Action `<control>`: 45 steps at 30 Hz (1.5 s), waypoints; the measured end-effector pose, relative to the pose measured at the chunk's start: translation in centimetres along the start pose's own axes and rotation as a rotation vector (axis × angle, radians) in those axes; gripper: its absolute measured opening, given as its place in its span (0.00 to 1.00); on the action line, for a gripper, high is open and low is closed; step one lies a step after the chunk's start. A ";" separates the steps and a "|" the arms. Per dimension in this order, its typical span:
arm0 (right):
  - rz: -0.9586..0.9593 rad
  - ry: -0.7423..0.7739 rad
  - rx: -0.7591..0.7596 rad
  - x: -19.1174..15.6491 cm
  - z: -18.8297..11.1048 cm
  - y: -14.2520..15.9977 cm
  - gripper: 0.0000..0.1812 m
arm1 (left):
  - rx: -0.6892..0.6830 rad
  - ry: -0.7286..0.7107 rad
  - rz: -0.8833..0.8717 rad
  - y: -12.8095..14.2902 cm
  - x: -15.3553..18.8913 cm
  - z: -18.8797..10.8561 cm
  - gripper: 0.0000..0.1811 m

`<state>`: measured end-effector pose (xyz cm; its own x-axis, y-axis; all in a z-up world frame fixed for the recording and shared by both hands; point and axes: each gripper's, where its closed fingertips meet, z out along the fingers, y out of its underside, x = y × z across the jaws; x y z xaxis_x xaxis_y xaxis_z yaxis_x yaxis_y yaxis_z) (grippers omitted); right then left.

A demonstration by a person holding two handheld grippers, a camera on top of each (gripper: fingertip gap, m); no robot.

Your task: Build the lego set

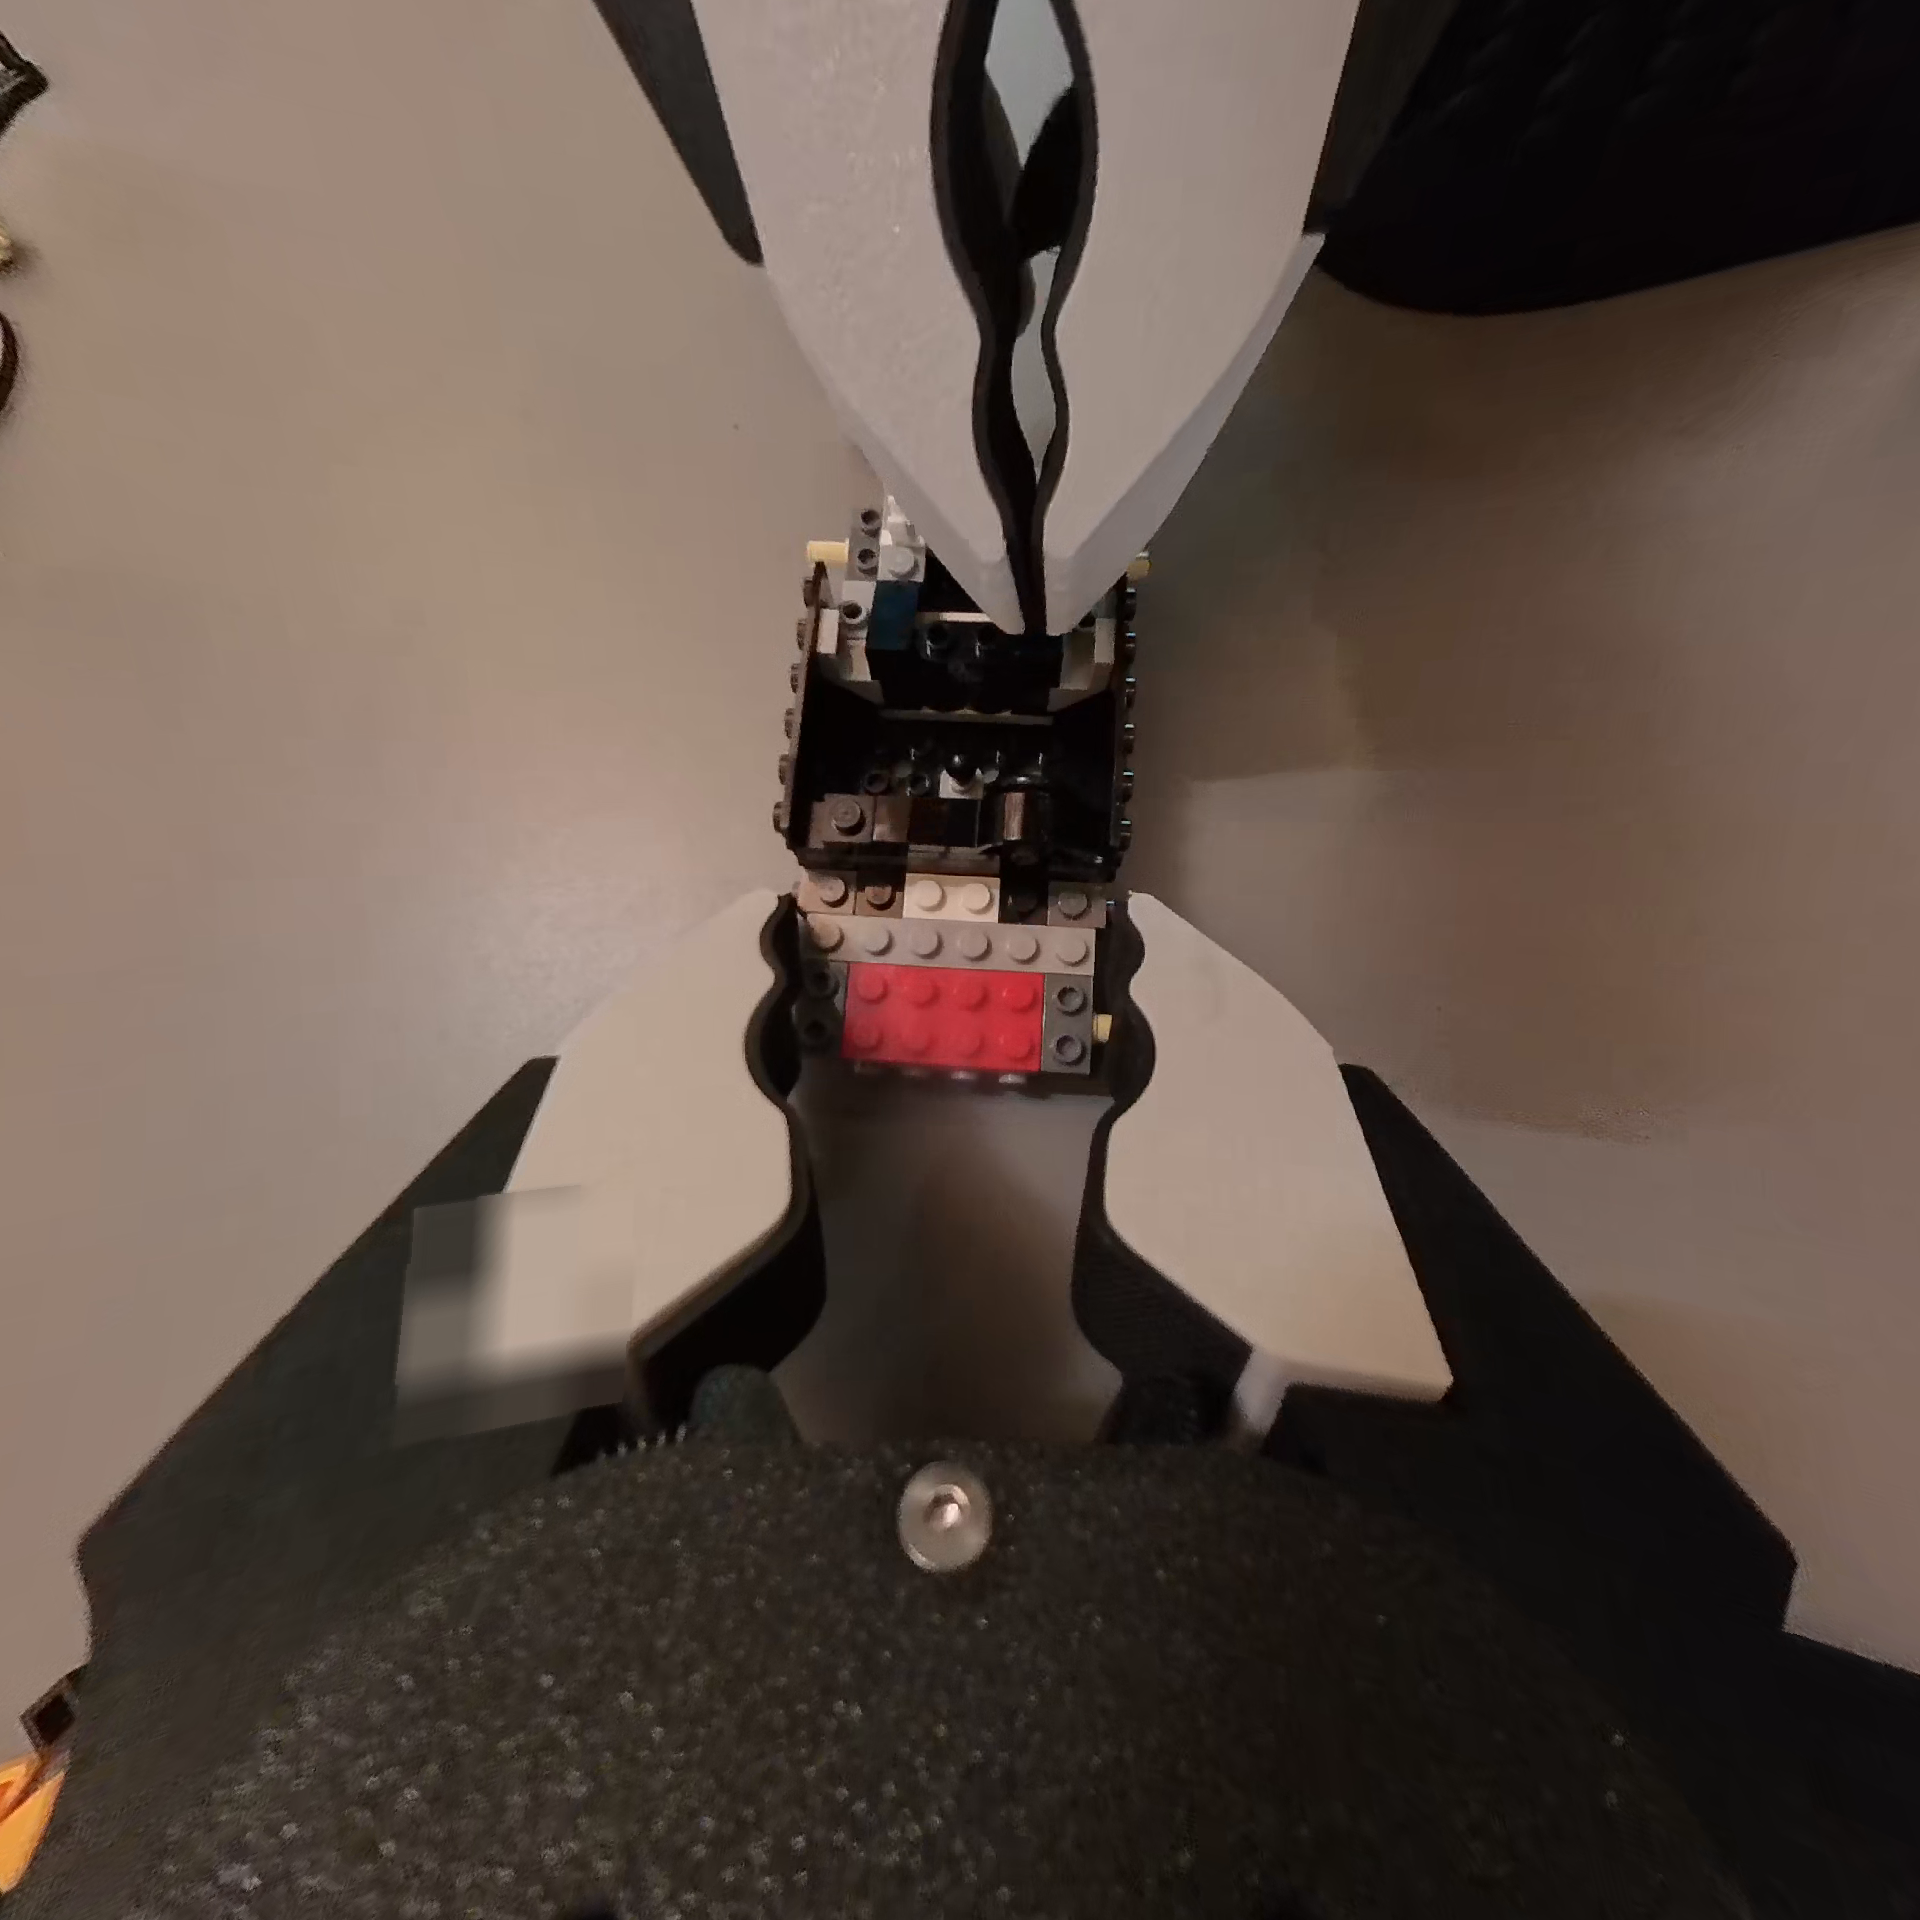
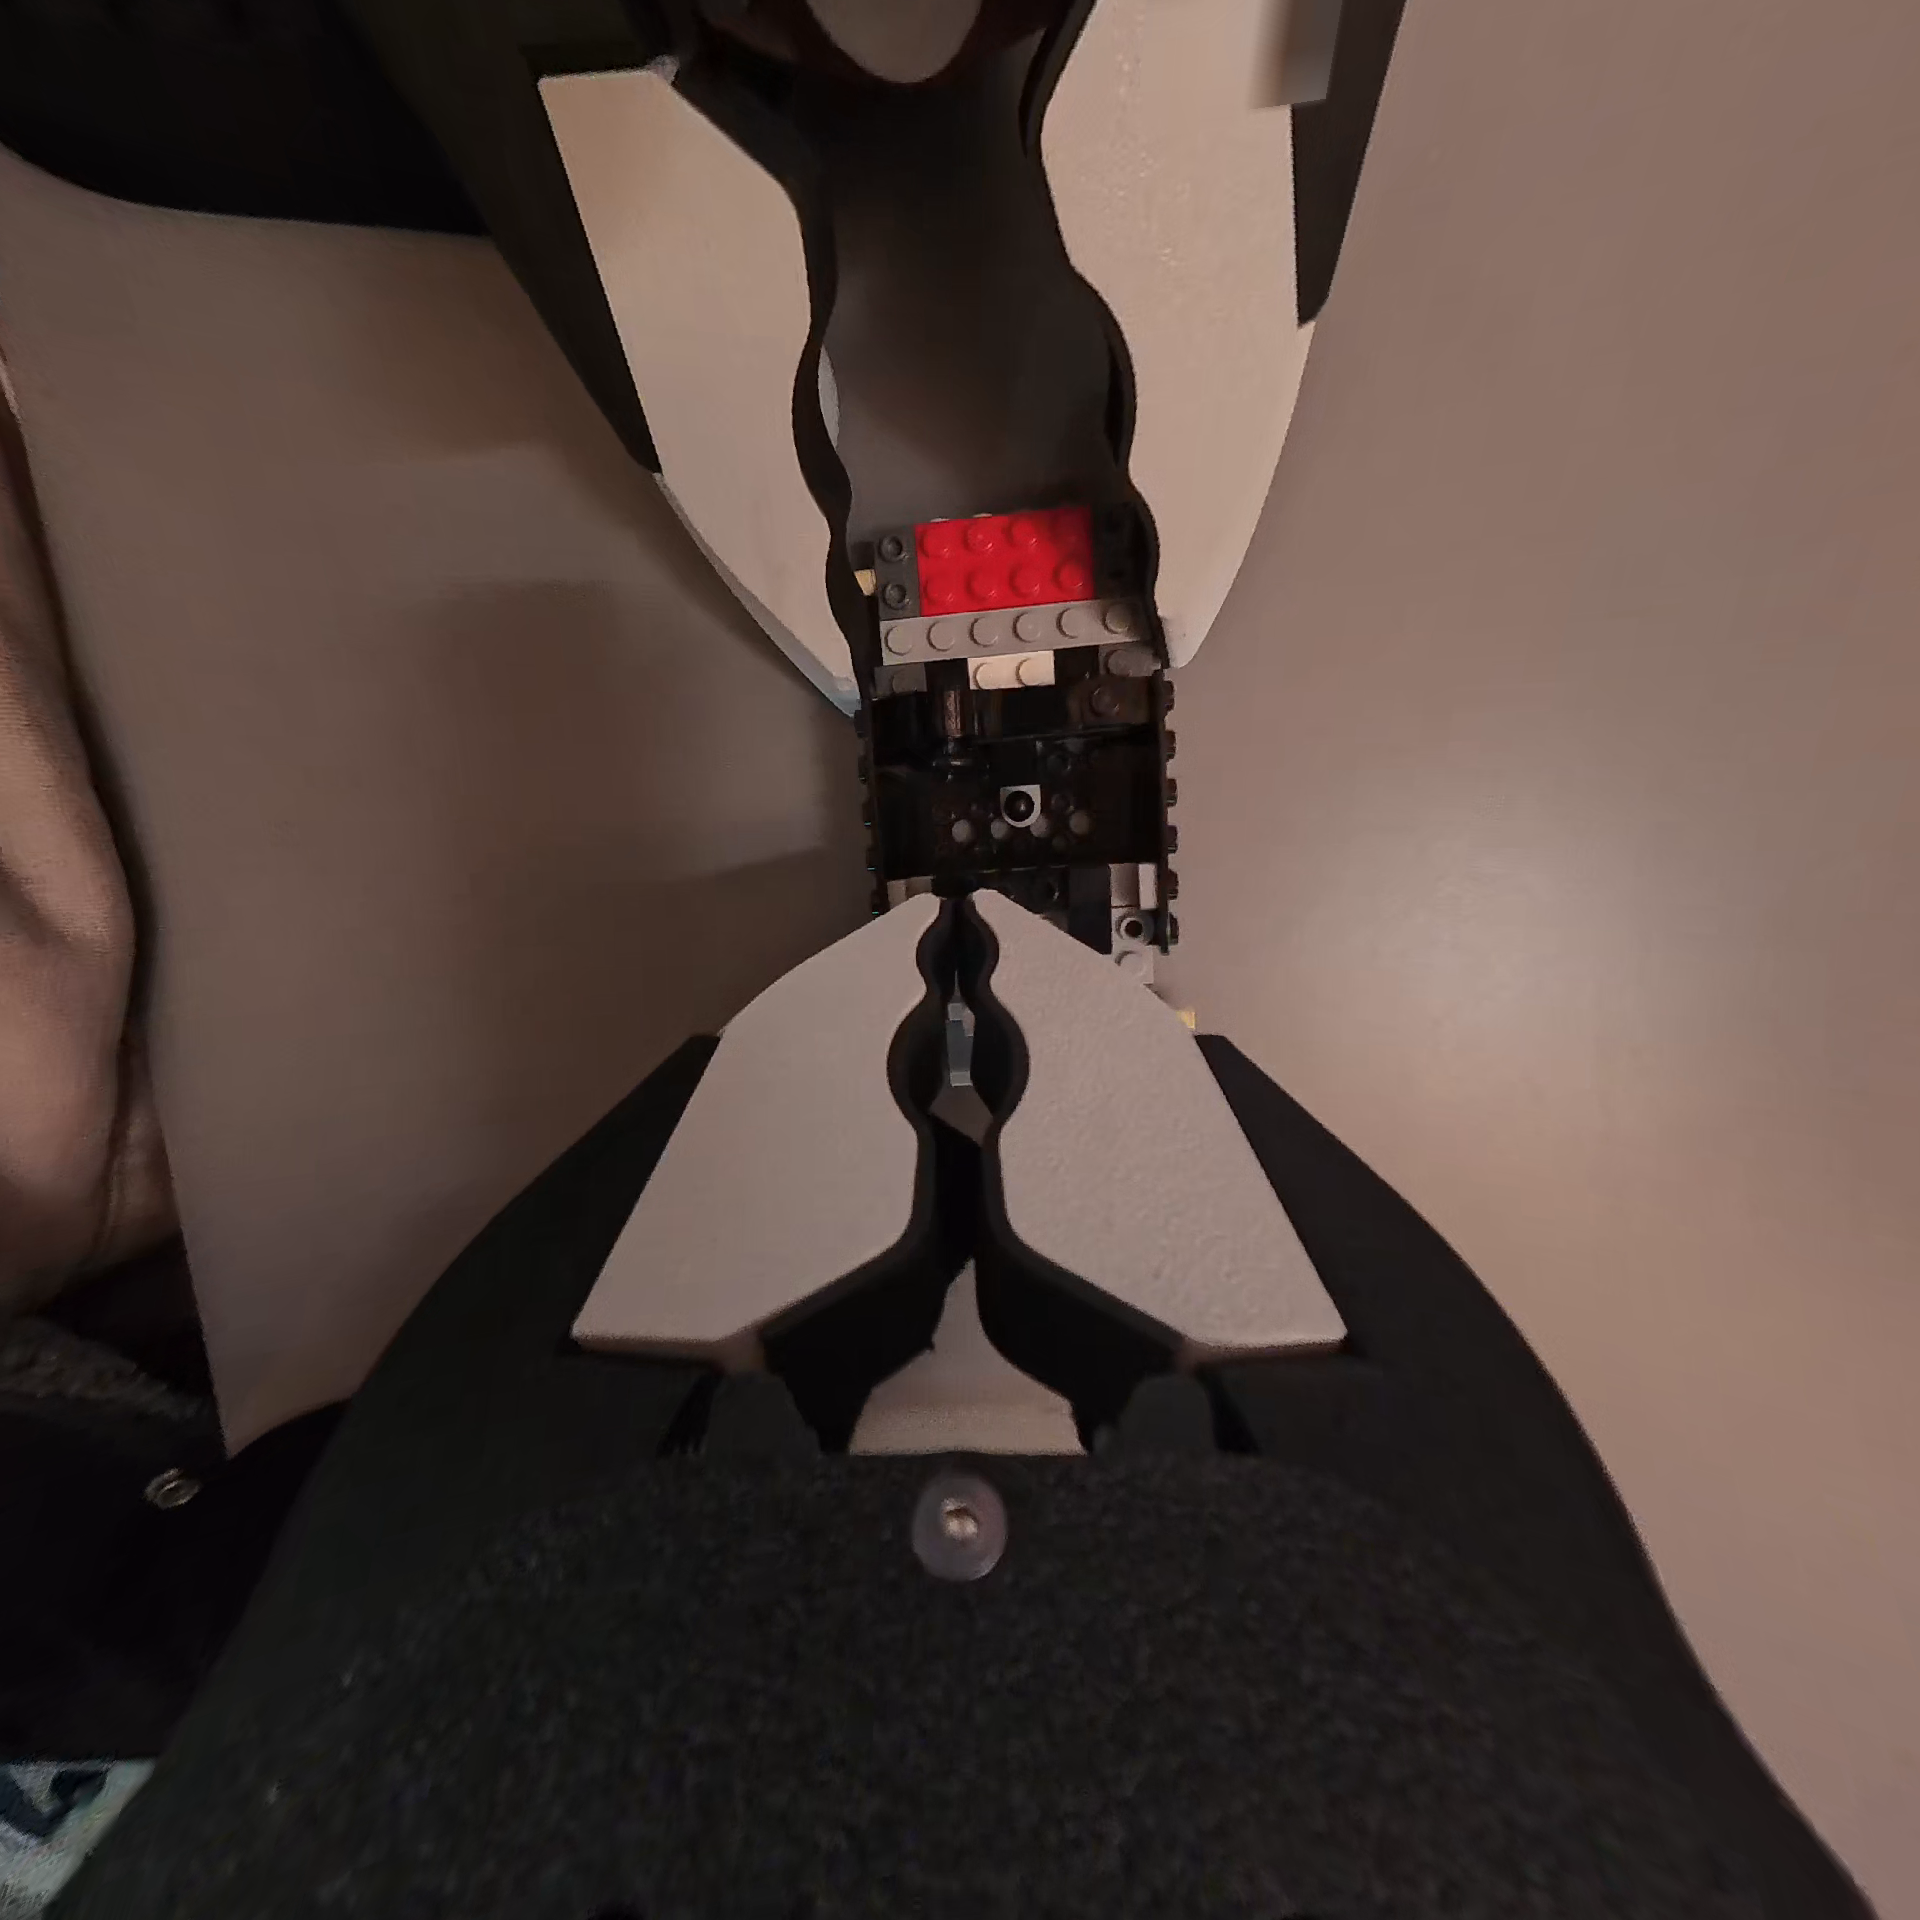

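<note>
A small lego model with black side walls, a grey plate and a red plate lies on the pale table. My left gripper is shut on its red and grey end, one finger on each side. My right gripper comes in from the far side, jaws shut, tips touching the model's black end. In the right wrist view the right gripper meets the black end of the model, and the left gripper holds the red end. Whether a small piece is pinched in the right tips is hidden.
The pale table spreads on both sides of the model. A dark bulky object sits at the far right in the left wrist view. A person's hand is at the left edge of the right wrist view. Left tips to right tips: about 5 cm. From the right gripper's tips to the dark bulky object is close to 15 cm.
</note>
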<state>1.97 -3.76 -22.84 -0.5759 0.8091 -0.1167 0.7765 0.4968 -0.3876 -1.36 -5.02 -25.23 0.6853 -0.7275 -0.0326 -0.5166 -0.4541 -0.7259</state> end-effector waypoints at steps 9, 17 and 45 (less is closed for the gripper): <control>-0.017 0.054 -0.016 0.7 -0.4 0.3 0.00 | 0.001 -0.003 -0.001 0.0 -0.1 -0.1 0.31; 0.236 0.227 0.236 4.6 -4.4 5.7 0.13 | 0.014 -0.030 -0.028 0.0 -0.8 0.0 0.31; -0.101 0.129 0.201 2.9 -3.8 1.5 0.09 | 0.016 -0.038 -0.029 -0.1 -0.8 0.0 0.31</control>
<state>2.47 0.52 -20.28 -0.6010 0.7980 0.0442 0.6426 0.5154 -0.5670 -1.84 -4.39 -25.15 0.7190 -0.6940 -0.0378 -0.4883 -0.4657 -0.7380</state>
